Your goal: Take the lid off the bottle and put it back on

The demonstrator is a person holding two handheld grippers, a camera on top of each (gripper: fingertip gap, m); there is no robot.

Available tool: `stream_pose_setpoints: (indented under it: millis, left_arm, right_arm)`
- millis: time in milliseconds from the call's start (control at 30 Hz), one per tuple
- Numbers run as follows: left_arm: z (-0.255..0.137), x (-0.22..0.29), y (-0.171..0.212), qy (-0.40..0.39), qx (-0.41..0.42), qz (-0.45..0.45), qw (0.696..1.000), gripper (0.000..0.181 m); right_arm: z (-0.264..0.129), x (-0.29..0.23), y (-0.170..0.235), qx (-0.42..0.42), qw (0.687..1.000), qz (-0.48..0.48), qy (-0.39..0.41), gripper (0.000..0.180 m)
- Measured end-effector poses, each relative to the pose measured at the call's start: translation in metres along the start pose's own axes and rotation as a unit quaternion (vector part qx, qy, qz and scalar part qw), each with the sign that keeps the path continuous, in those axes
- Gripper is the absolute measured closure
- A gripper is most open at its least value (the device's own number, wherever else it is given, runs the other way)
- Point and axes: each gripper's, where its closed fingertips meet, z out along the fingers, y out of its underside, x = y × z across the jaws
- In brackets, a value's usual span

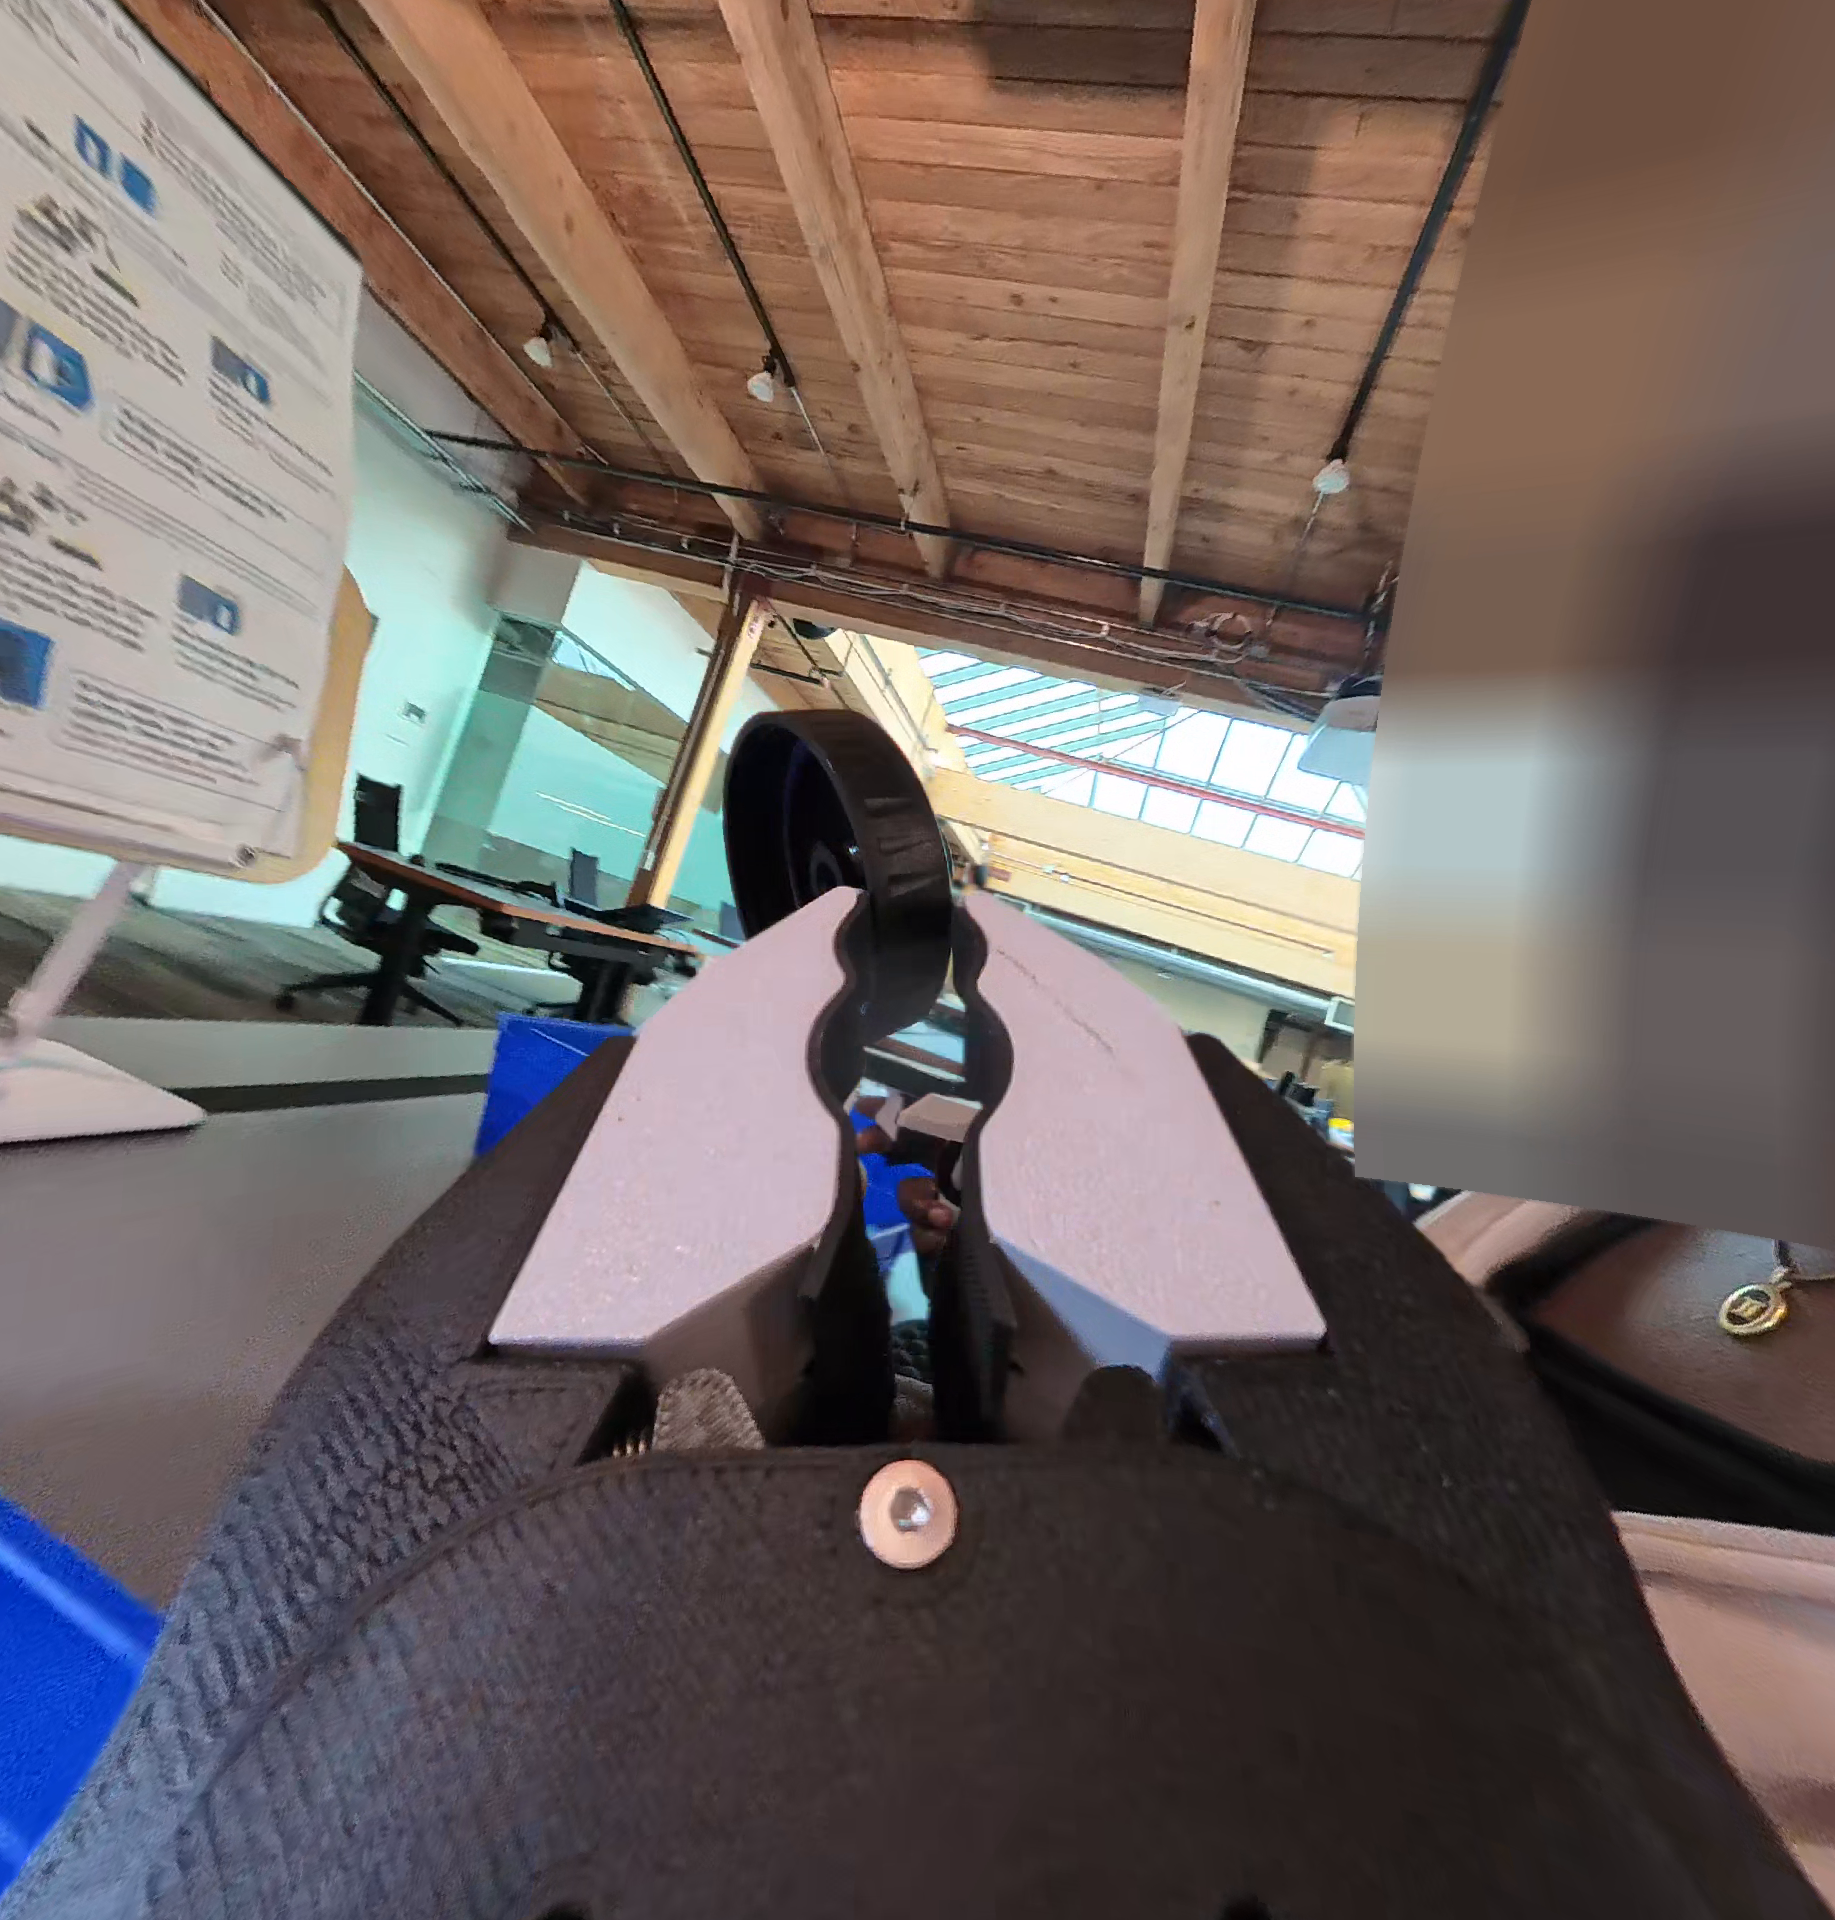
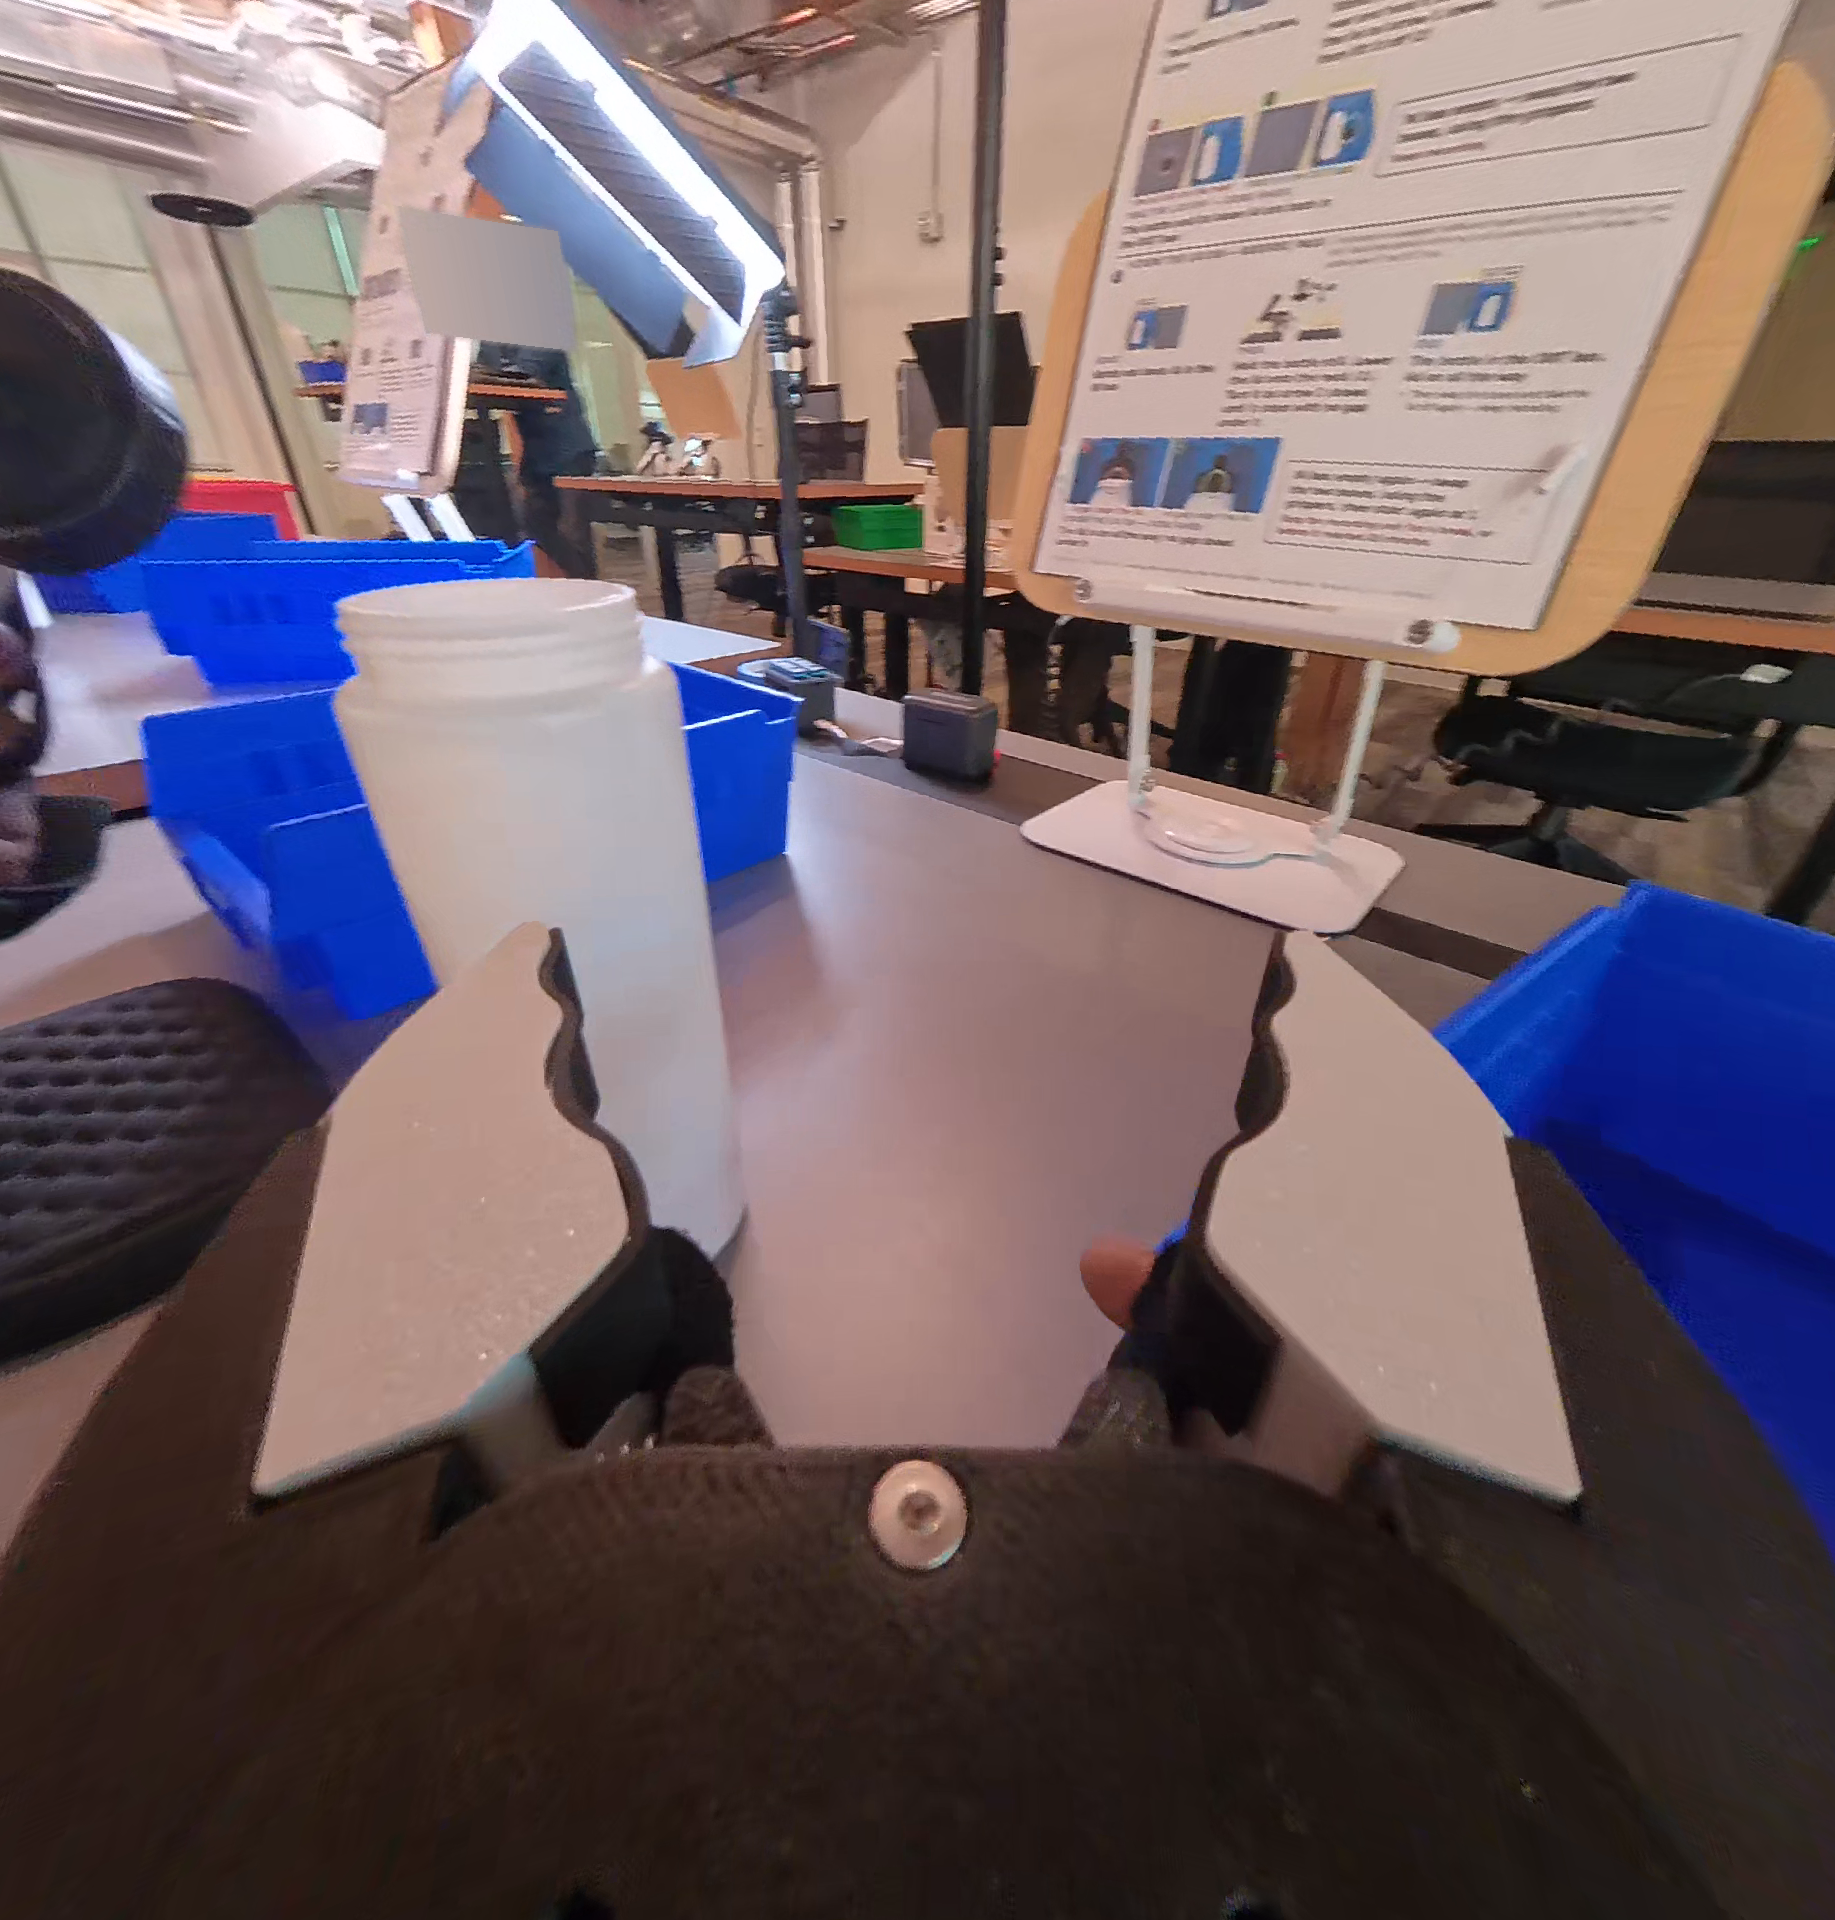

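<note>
Left tool [image 1: 908, 940]: nearly closed, pinching the black lid [image 1: 840, 852] by its ribbed rim near the fingertips; the lid stands on edge, open underside facing left, raised well above the tabletop [image 1: 165, 1226] and pointed towards the ceiling.

Lid relative to bottle: in the right wrist view a blurred dark round shape [image 2: 56, 416], probably the lid in the left tool, sits up and to the left of the bottle's mouth, apart from it. To go back on, it likely has to turn flat, underside down, and travel rightwards and down onto the threads.

Bottle [image 2: 539, 831]: white, translucent, upright on the tabletop, long axis vertical, threaded neck bare and open. Whether anything is inside cannot be told.

Blue bins behind bottle [image 2: 736, 758]: several, just behind and to the left of the bottle; contents not visible from this angle.

Right tool [image 2: 913, 997]: wide open, gripping nothing; its left finger [image 2: 456, 1143] overlaps the bottle's lower body in the picture, so the bottle lies left of the gap, not between the jaws. This is the nearer tool to the bottle and seems placed to steady it.

Blue bin right of bottle [image 2: 1671, 1091]: at the tabletop's near right; nothing shows in the visible part of its inside.

Step judged: lid off, refitting not yet done.
</note>
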Motion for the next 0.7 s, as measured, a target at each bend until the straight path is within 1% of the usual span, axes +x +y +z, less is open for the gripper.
stream_pose_setpoints:
  millis: [33, 100, 200, 233, 300, 400, 467, 600, 700]
  left_arm:
    - [0.003, 0.000, 0.005, 0.003, -0.004, -0.015, 1.000, 0.167]
    - [0.007, 0.001, 0.014, 0.004, -0.013, -0.038, 0.999, 0.167]
    - [0.011, 0.006, 0.022, 0.010, -0.018, -0.074, 0.997, 0.168]
    - [0.012, 0.008, 0.026, 0.012, -0.026, -0.087, 0.996, 0.168]
    - [0.014, 0.013, 0.035, 0.009, -0.043, -0.095, 0.994, 0.168]
    - [0.017, 0.020, 0.049, 0.004, -0.074, -0.077, 0.994, 0.167]
    - [0.020, 0.025, 0.059, -0.001, -0.095, -0.051, 0.994, 0.167]
    - [0.026, 0.033, 0.073, -0.003, -0.132, -0.011, 0.991, 0.167]
    - [0.029, 0.039, 0.077, 0.012, -0.139, -0.016, 0.990, 0.167]
  right_arm:
    - [0.001, -0.006, -0.001, 0.001, 1.000, 0.002, -0.016, 0.059]
    - [0.000, -0.025, -0.010, 0.018, 0.998, -0.010, -0.056, 0.074]
    - [-0.009, -0.070, -0.040, 0.089, 0.985, -0.073, -0.129, 0.105]
    - [-0.012, -0.086, -0.046, 0.097, 0.979, -0.101, -0.150, 0.116]
    - [-0.011, -0.110, -0.050, 0.086, 0.971, -0.150, -0.168, 0.131]
    - [-0.006, -0.142, -0.050, 0.074, 0.953, -0.232, -0.181, 0.139]
    - [-0.002, -0.160, -0.048, 0.069, 0.941, -0.272, -0.191, 0.140]
    - [0.007, -0.179, -0.048, 0.070, 0.933, -0.286, -0.208, 0.140]
    - [0.012, -0.179, -0.048, 0.069, 0.932, -0.291, -0.203, 0.143]
